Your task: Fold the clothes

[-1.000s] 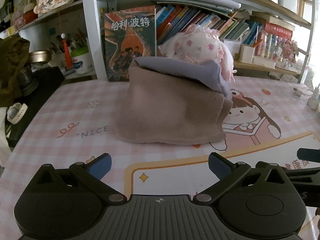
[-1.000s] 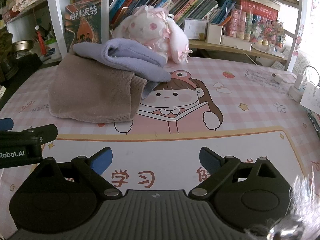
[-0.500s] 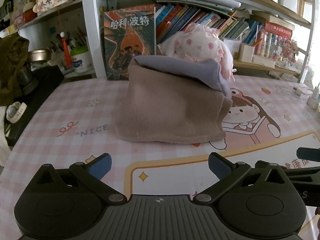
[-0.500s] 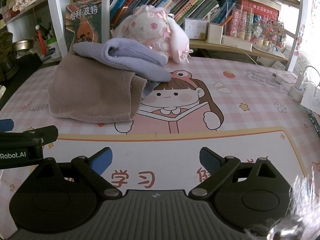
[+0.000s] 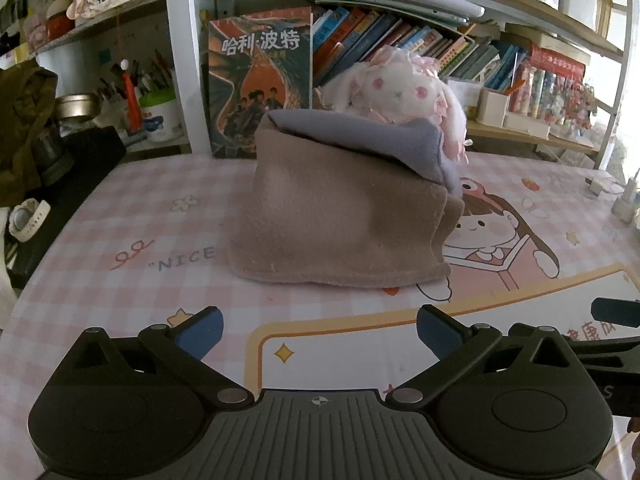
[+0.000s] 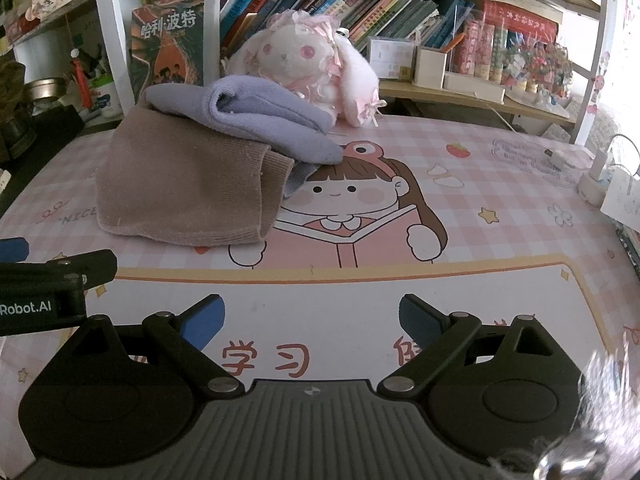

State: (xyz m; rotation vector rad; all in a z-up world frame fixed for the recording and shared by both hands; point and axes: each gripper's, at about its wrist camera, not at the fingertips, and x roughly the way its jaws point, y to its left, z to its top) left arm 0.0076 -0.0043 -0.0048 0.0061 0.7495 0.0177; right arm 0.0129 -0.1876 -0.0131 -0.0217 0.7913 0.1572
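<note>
A folded brown garment (image 5: 340, 216) (image 6: 180, 188) lies on the pink cartoon desk mat (image 5: 120, 216), toward its back. A folded lavender garment (image 5: 360, 140) (image 6: 256, 120) rests on top of it, leaning against a white plush rabbit (image 5: 400, 88) (image 6: 304, 60). My left gripper (image 5: 318, 330) hovers over the mat's near part, open, nothing between its blue pads, well short of the clothes. My right gripper (image 6: 310, 320) is likewise open and empty over the mat's white panel. Each gripper's side shows at the edge of the other's view.
A bookshelf with a large upright book (image 5: 260, 88) and many books stands behind the clothes. A pen cup (image 5: 160, 116) and dark items crowd the back left. A white charger and cable (image 6: 592, 176) lie at the mat's right edge. Small boxes line the low shelf (image 6: 460, 76).
The left gripper has drifted very slightly; the view of the clothes shifted a little. The clothes and the right gripper stay as they were.
</note>
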